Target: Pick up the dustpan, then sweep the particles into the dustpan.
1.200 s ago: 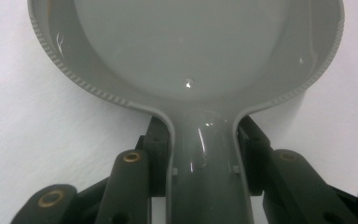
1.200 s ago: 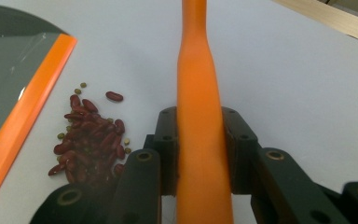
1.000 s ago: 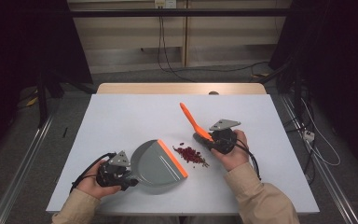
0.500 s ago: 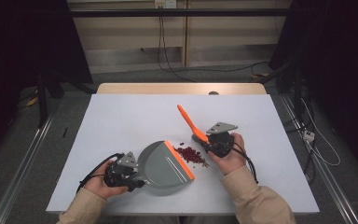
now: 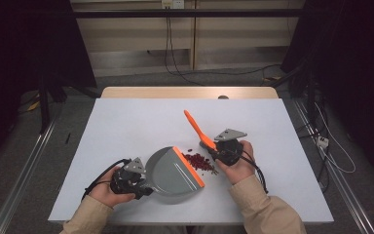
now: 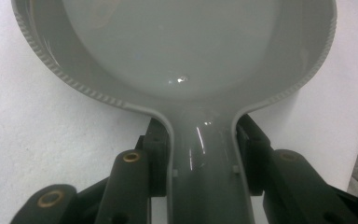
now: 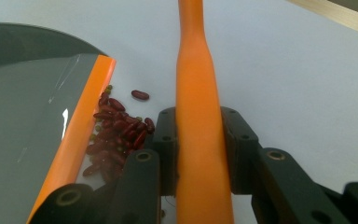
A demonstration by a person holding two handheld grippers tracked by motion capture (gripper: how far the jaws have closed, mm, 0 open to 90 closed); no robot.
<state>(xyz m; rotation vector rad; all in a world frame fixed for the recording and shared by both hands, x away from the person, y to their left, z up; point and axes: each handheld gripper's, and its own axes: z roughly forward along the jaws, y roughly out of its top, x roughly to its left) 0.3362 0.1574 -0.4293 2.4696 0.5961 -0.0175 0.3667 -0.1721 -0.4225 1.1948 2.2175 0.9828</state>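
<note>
High view. The worktop [image 5: 126, 126] was a pale, matte board with a wooden strip along its far edge, standing in a dim room with cables on the floor behind it. The grey dustpan [image 5: 173, 171] served as the landmark: it lay flat near the worktop's near edge, its orange lip [image 5: 189, 166] facing right. The person's left hand [image 5: 108, 191] rested on the worktop at the dustpan's left, forearm entering from the bottom edge. The left gripper [image 5: 143, 187] was closed on the dustpan's handle. The right hand [image 5: 236, 163] sat to the right of the dustpan. The right gripper [image 5: 213, 152] clamped the orange brush handle [image 5: 198, 127], which rose tilted away toward the far left. A pile of red beans [image 5: 200, 162] lay on the worktop touching the orange lip, between the dustpan and the right gripper.

Left gripper view. The dustpan [image 6: 182, 51] extended straight ahead, its pan empty. Its grey handle [image 6: 204, 168] ran between the jaws, and both pads pressed on its sides.

Right gripper view. The orange brush handle [image 7: 196, 116] ran up the middle, gripped from both sides by the jaws. The dustpan [image 7: 23, 140] lay to the left, its orange lip [image 7: 77, 135] slanting. The red beans [image 7: 116, 135] were heaped against the lip, just left of the jaws; one bean [image 7: 140, 95] lay apart beyond the heap.
</note>
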